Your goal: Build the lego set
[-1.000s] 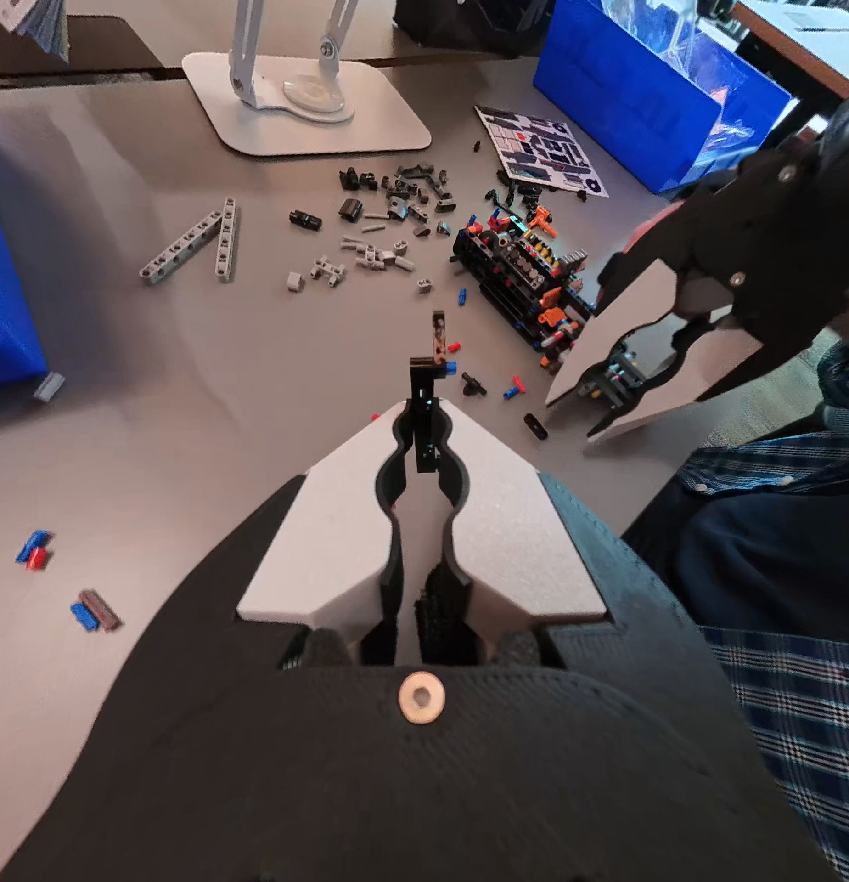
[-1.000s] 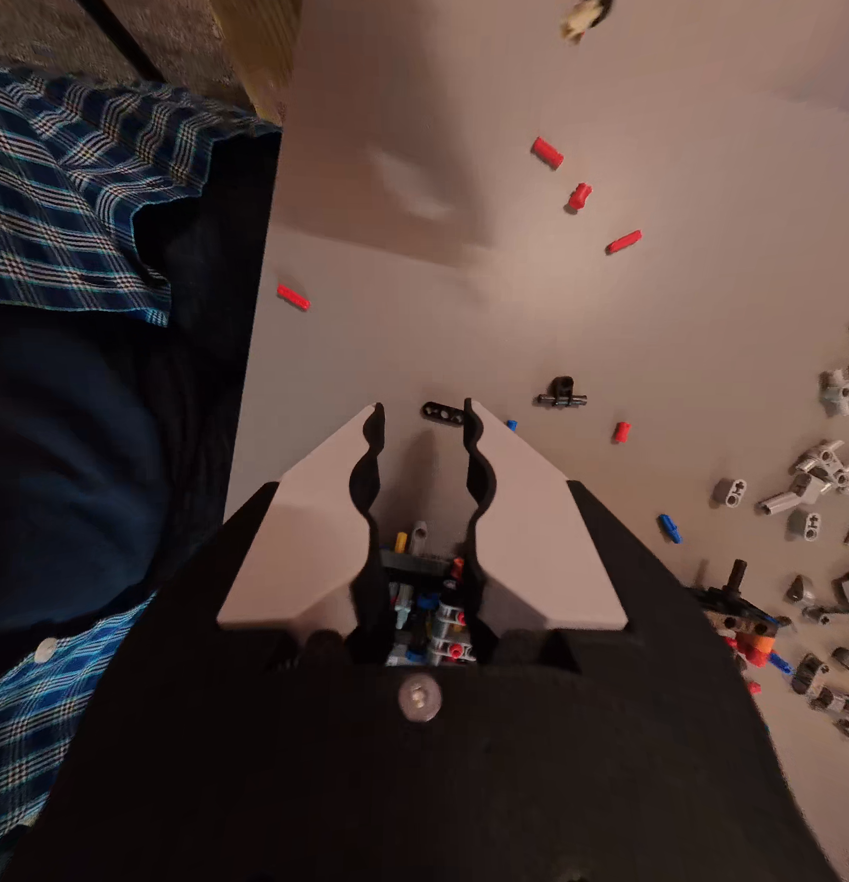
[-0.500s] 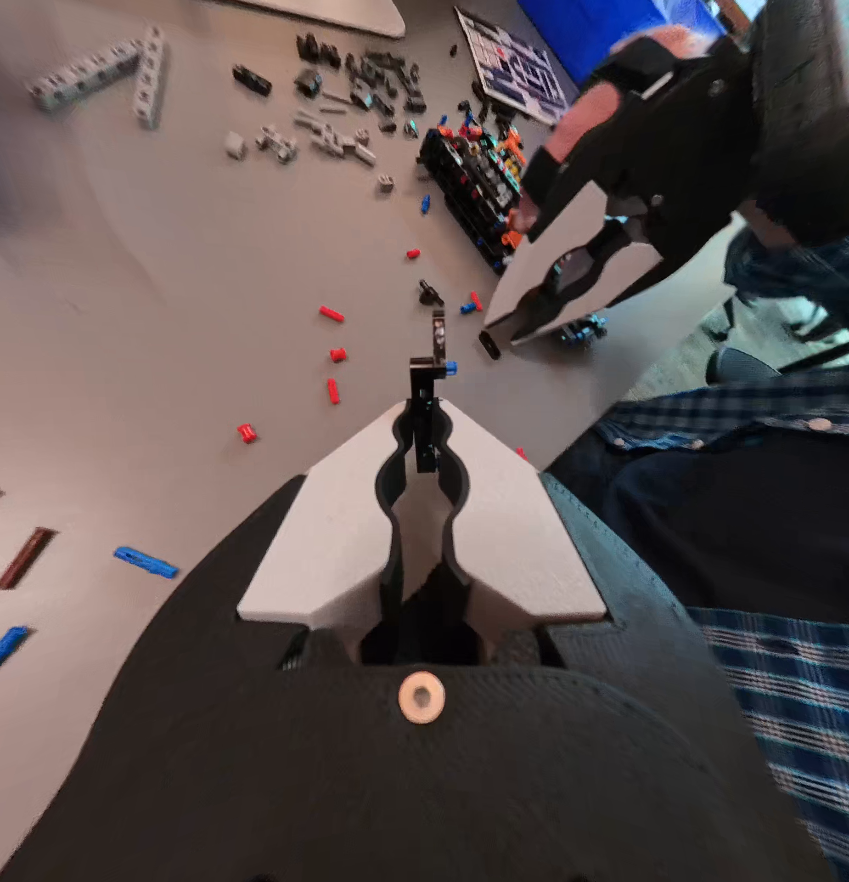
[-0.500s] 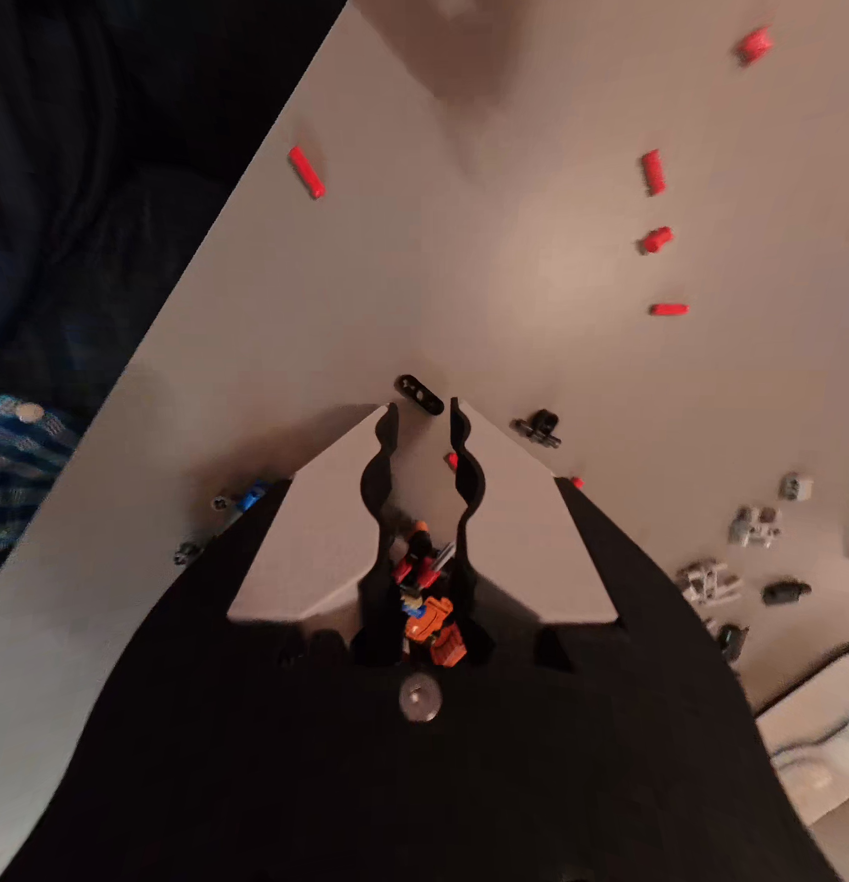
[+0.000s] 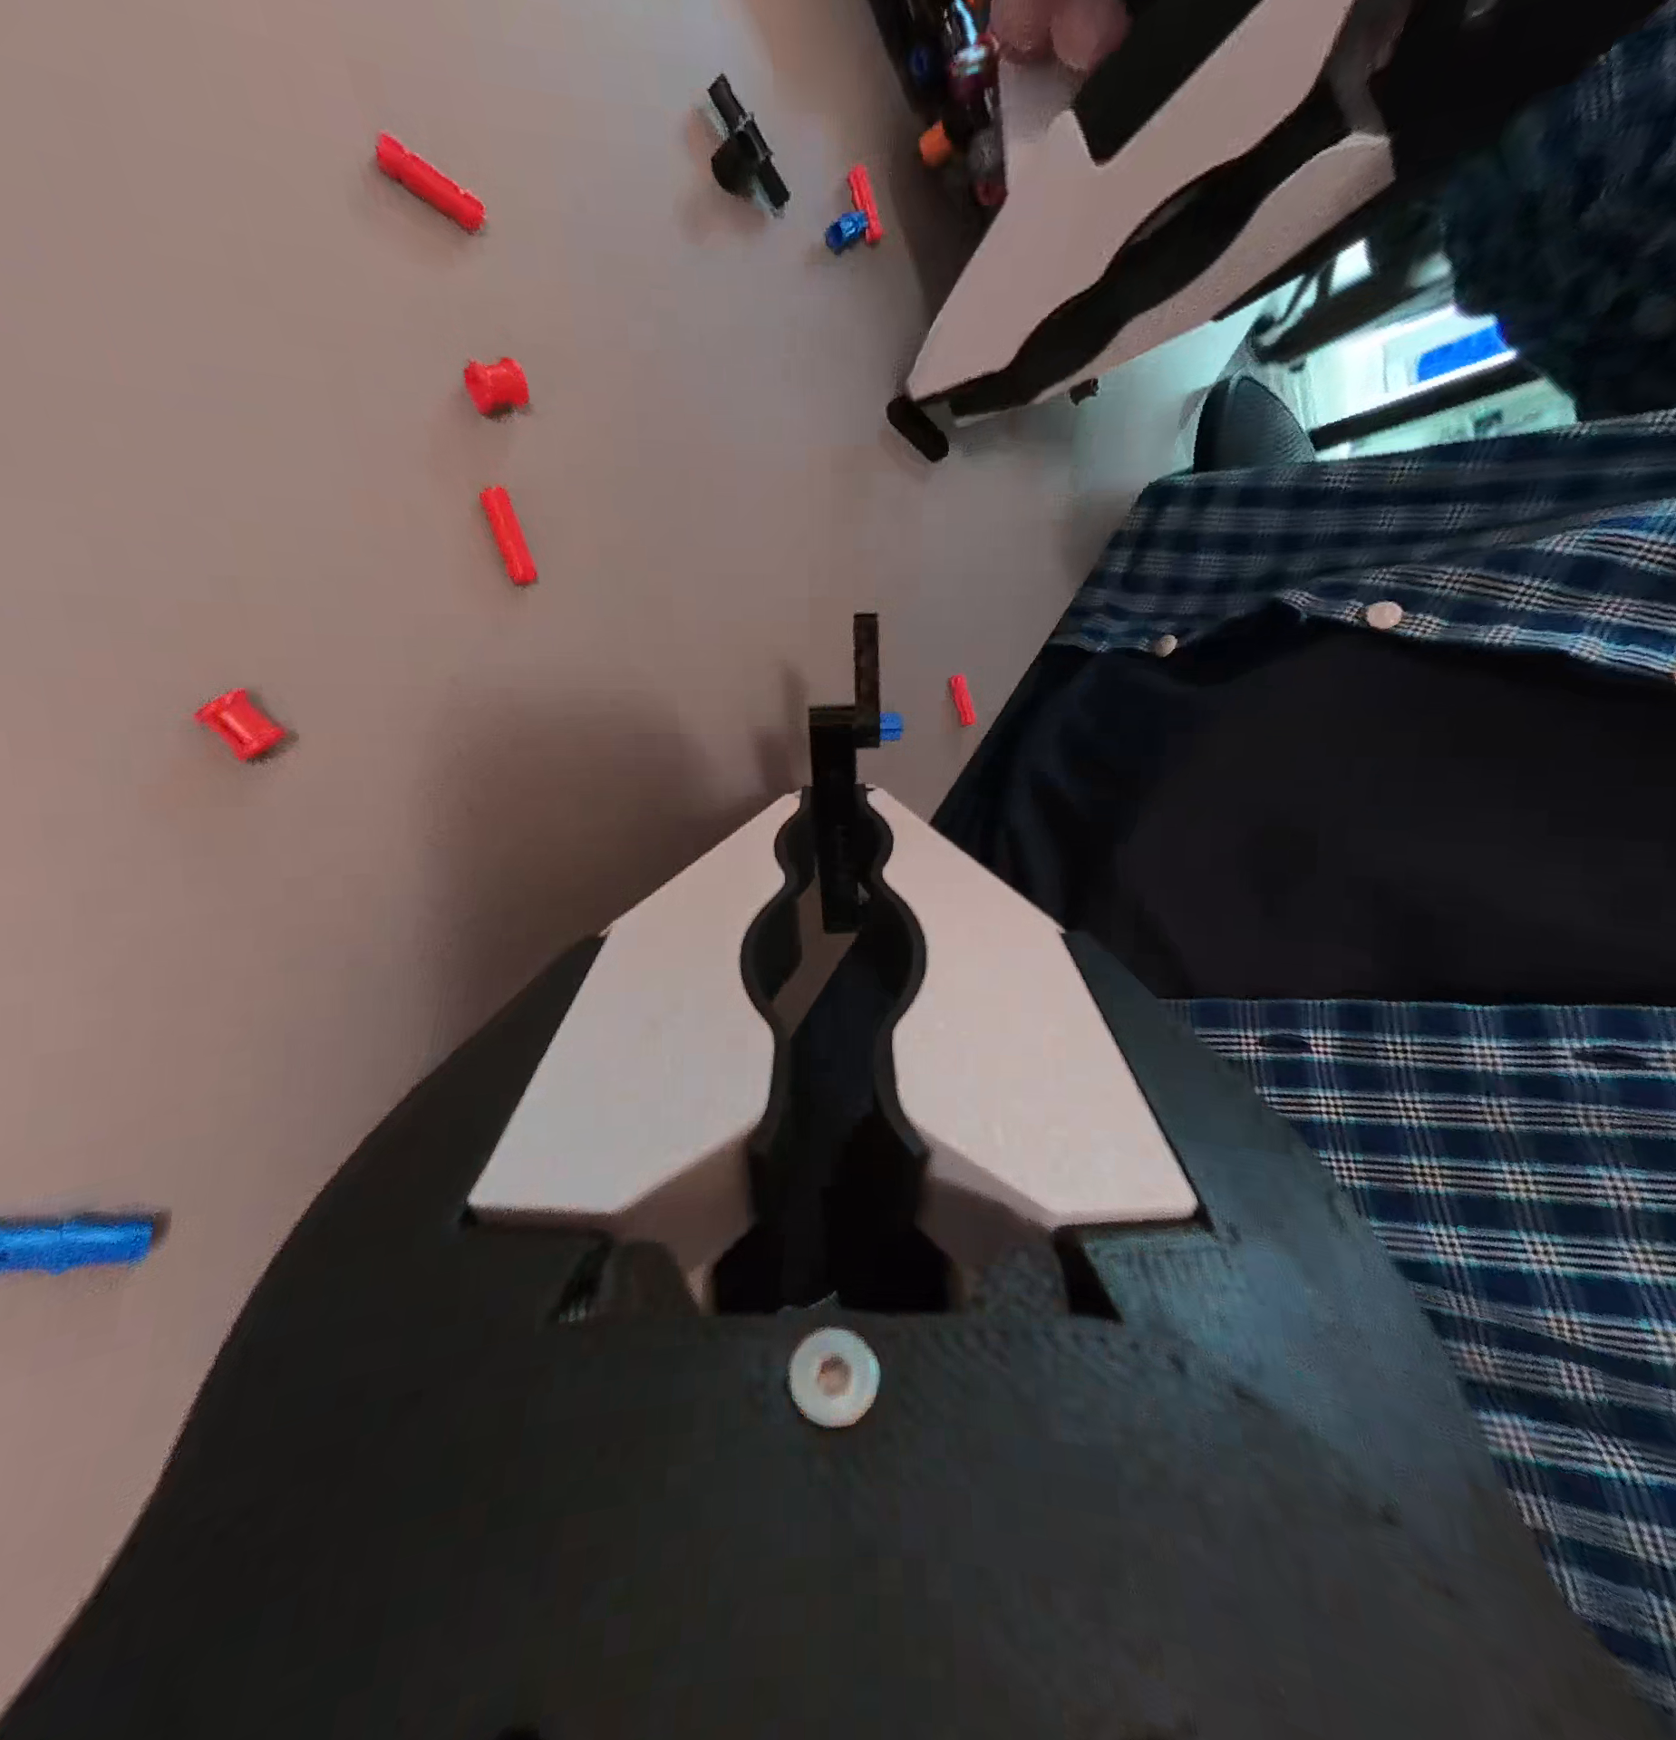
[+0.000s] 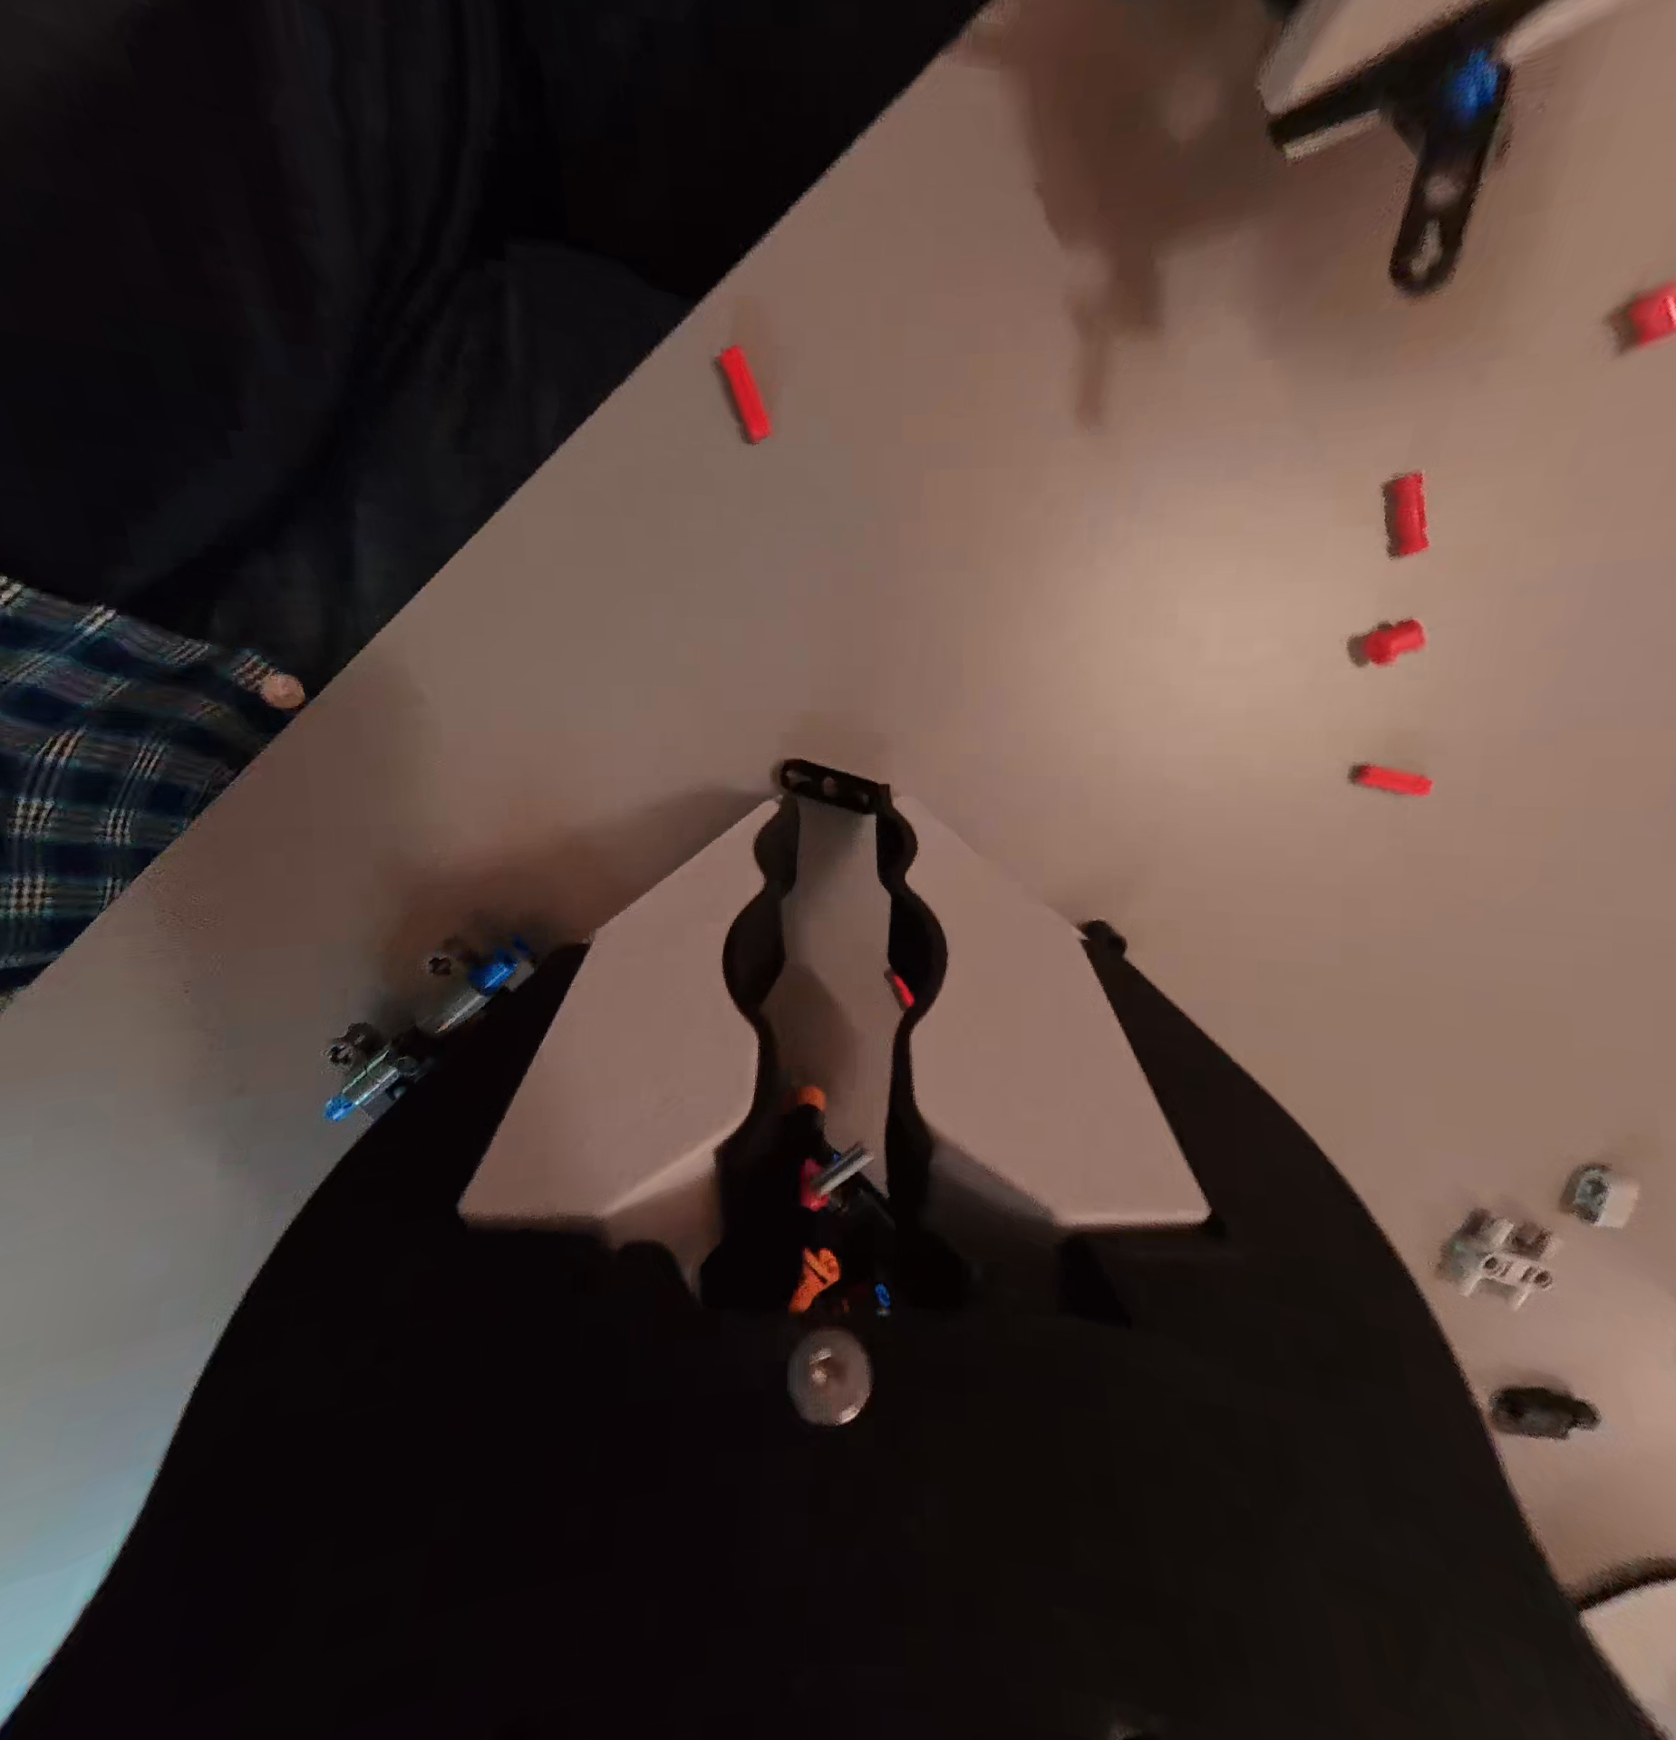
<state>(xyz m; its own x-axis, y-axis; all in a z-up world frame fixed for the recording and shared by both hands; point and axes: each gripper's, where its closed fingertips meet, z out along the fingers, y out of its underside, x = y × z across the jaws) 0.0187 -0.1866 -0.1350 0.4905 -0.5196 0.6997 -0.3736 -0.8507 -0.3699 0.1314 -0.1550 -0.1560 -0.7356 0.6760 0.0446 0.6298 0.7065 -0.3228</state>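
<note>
The pale tabletop [image 5: 203, 942] takes up most of both views, its edge running along the lap of a person in a blue plaid shirt [image 5: 1521, 1177]. The left tongs [image 5: 836, 800] are pinched tight on a black angled lego piece [image 5: 841, 753], which sticks up past the tips with a small blue pin [image 5: 892, 725] poking from its side; it hangs just above the tabletop near the edge. The right tongs [image 6: 832, 800] stand narrowly parted, with bare tabletop showing between the tips, which hover right over a short black link with holes [image 6: 832, 783] lying flat. Deep in their throat sits the partly built lego model [image 6: 820, 1215], a dark cluster with orange, red and grey bits; whether it is gripped there or merely lies beneath is hard to make out in the dim view. Another part of the model, grey and blue [image 6: 429, 1026], shows past the left side of these tongs. Scattered red pins [image 5: 429, 182] lie well apart across the open surface, a black connector [image 5: 744, 151] farther off, a blue pin [image 5: 62, 1243] at the left edge, and light grey connectors [image 6: 1498, 1257] near the right tongs.
</note>
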